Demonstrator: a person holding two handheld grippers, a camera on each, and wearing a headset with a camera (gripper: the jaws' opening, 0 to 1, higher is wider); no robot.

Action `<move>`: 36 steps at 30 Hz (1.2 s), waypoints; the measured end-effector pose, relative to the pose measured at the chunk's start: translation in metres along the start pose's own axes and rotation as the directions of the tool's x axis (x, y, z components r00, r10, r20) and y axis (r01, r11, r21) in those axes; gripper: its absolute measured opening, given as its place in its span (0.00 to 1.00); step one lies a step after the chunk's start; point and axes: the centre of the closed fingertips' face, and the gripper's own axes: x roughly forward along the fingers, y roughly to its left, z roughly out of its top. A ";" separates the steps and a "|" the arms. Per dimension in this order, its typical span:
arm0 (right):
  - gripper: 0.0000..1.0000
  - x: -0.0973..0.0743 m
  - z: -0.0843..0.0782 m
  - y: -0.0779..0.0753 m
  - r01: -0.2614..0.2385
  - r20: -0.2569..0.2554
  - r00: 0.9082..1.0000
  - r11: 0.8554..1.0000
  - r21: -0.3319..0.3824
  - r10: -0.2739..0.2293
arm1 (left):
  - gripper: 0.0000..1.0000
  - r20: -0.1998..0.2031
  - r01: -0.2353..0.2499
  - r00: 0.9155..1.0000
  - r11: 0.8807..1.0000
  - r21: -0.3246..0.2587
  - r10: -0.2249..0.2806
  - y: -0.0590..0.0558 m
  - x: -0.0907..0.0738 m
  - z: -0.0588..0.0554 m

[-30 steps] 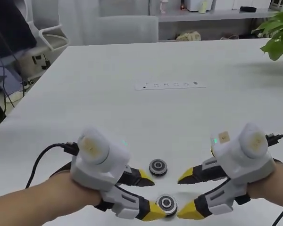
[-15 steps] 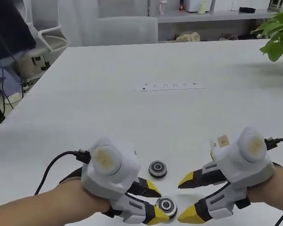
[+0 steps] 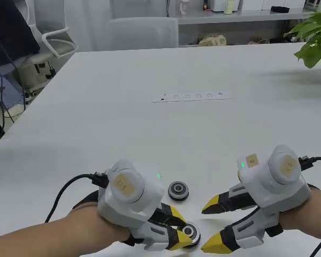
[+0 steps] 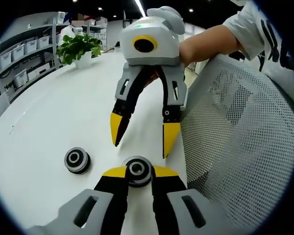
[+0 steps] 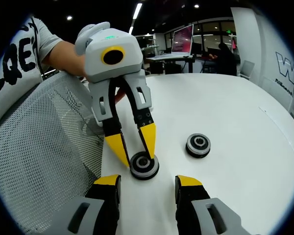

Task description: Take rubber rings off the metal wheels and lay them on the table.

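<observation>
Two small metal wheels with black rubber rings lie near the table's front edge. The nearer wheel sits between the yellow tips of my left gripper, which is shut on it. My right gripper faces it from the right, open, its tips just short of that wheel. The second wheel lies free a little farther in on the table.
A white power strip lies flat mid-table. A potted plant stands at the far right corner. A grey mesh chair is at the table's near edge, and another chair at the far side.
My left gripper has slid right to the nearer wheel and its jaws have come together on it. The right gripper has stayed about where it was, still open.
</observation>
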 end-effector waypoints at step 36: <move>0.27 0.018 -0.001 0.005 -0.017 0.004 1.000 0.999 0.036 0.016 | 0.08 0.038 -0.041 0.998 0.999 0.021 0.040 0.006 -0.001 -0.001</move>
